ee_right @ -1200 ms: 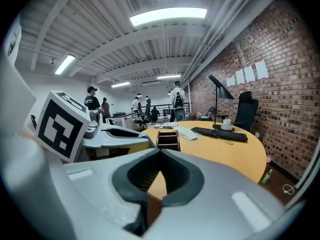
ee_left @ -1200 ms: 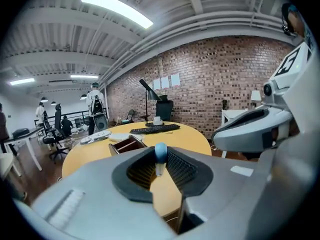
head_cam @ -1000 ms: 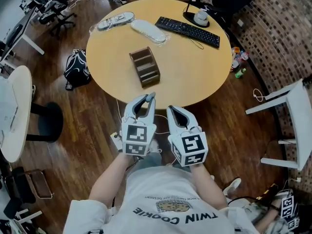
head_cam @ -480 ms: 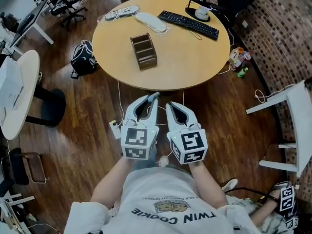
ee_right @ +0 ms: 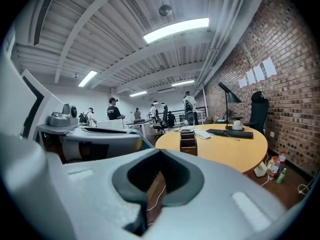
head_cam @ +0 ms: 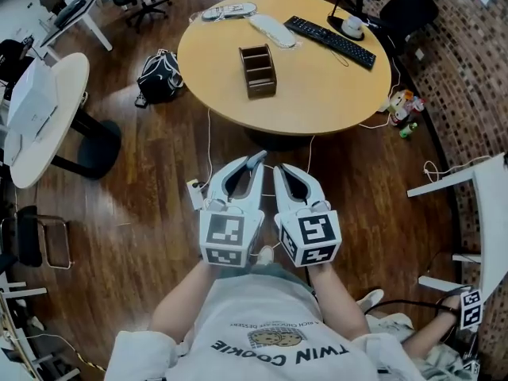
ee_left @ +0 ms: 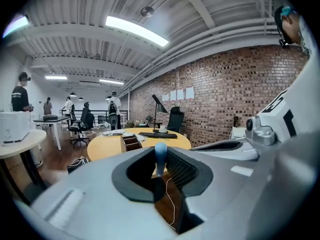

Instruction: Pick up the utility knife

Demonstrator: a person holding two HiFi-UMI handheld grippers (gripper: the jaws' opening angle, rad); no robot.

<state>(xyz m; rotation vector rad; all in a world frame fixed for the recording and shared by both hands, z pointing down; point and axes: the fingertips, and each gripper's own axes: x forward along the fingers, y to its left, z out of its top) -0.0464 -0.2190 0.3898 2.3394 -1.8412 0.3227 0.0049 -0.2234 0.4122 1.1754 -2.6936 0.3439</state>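
The left claw [head_cam: 254,163] is clamped on the blue-tipped utility knife [ee_left: 160,158] (upright between its tips). The right claw [head_cam: 279,170] is closed and empty. The round surface [head_cam: 317,94] lies farther off.

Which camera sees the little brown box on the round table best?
The head view: it looks down into the brown box, showing its compartments. Both gripper views show it small, from the side.

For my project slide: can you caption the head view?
Person facing a round yellow wooden table, left gripper shut on a small blue-ended object, right gripper shut and empty.
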